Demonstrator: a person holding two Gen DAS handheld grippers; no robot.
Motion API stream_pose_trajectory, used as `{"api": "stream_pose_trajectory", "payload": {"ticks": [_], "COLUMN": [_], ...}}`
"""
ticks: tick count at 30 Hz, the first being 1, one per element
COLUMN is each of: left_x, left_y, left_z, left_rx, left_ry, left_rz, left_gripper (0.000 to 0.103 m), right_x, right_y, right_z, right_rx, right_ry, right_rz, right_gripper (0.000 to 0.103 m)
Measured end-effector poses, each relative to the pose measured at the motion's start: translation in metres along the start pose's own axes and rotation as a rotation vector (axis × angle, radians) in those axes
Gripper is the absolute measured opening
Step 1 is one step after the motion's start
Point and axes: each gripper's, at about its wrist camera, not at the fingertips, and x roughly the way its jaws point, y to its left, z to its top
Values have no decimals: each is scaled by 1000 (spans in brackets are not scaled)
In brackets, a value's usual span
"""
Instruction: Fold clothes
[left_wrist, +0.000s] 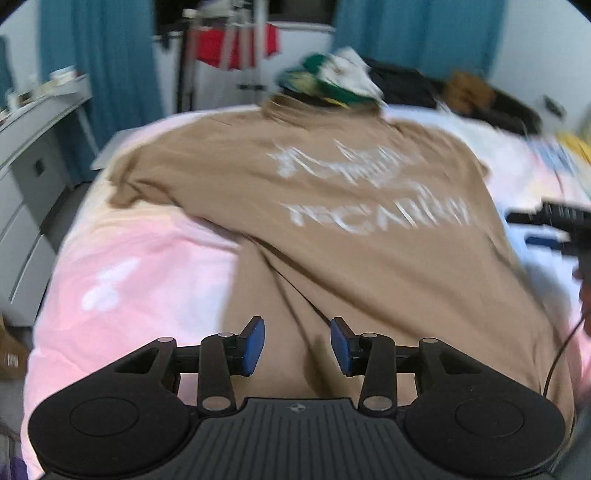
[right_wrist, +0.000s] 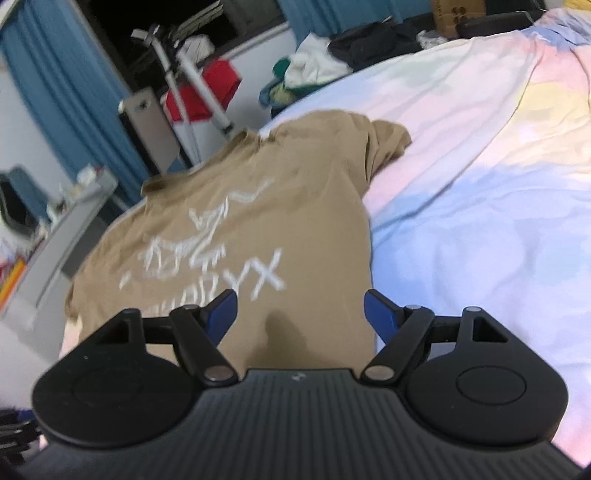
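Showing white print ending "RYX", tan tee (right_wrist: 295, 206) w/ graphic.

Left claw (left_wrist: 297, 345): jaws partway apart, blue pads (left_wrist: 253, 345) clear, nothing pinched, pitched steeply down. Right claw (right_wrist: 300, 319): jaws wide apart, nothing between the pads (right_wrist: 376, 314), pitched down less steeply, also visible at the left view's right edge.

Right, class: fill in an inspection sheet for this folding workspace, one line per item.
Surface: bed with pastel sheet.
Job's things: tan T-shirt, white print up, spread flat, one sleeve bunched.
Clutter: clothes pile at the far edge.
Grippers: left tool open, empty, over the hem; right tool open, empty.
Cables: thin black cable beside the shirt.
Surroundings: blue curtains, tripod, grey desk.
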Motion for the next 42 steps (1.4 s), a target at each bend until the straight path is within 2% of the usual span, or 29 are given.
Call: {"api": "stream_pose_trajectory", "payload": {"ticks": [6, 8, 10, 13, 14, 18, 19, 20, 23, 26, 28, 30, 34, 36, 37, 38, 39, 41, 42], "left_x": [24, 30, 30, 34, 32, 25, 23, 20, 12, 11, 16, 22, 36, 41, 43, 43, 44, 42, 37], "left_y": [-19, -18, -18, -19, -19, -15, -12, -8, 2, 12, 15, 16, 17, 18, 16, 14, 12, 13, 13], "left_z": [-24, -28, -29, -28, -28, -27, -26, -24, -21, -17, -16, -16, -18, -18, -19, -20, -21, -23, -22], "left_rx": [136, 138, 138, 139, 140, 123, 107, 93, 60, 30, 17, 16, -24, -52, -44, -28, -12, -6, -12], "left_ry": [75, 86, 90, 98, 98, 95, 91, 83, 53, 52, 71, 91, 117, 118, 117, 114, 112, 99, 86], "left_rz": [19, 31, 0, -34, -48, -98, -110, -114, -111, -121, -126, -119, -141, -148, -137, -122, -106, -106, -116], "left_gripper": [43, 47, 54, 53, 53, 49, 49, 48, 48, 48, 49, 53, 67, 67, 60, 41, 32, 5, 2], "right_x": [-39, -47, -54, -65, -69, -75, -74, -73, -68, -59, -49, -40, -33, -40, -43, -48, -53, -65, -70], "right_y": [2, 5, 10, 22, 25, 37, 37, 38, 38, 40, 43, 43, 46, 51, 54, 57, 61, 62, 62], "right_z": [-16, -21, -27, -40, -43, -57, -59, -62, -69, -76, -79, -80, -84, -86, -88, -89, -90, -86, -83], "right_rx": [-57, -93, -152, -311, -350, -532, -562, -582, -625, -648, -610, -558, -519, -538, -548, -576, -608, -610, -608], "right_ry": [117, 206, 294, 422, 454, 558, 580, 597, 649, 685, 696, 707, 723, 713, 708, 694, 679, 649, 634], "right_rz": [21, 20, 17, 8, 5, -39, -51, -64, -77, -73, -48, -15, 15, 36, 47, 40, 30, 33, 36], "right_gripper": [77, 77, 76, 74, 68, 63, 55, 48, 34, 35, 36, 37, 37, 31, 19, 9, 5, 4, 4]}}
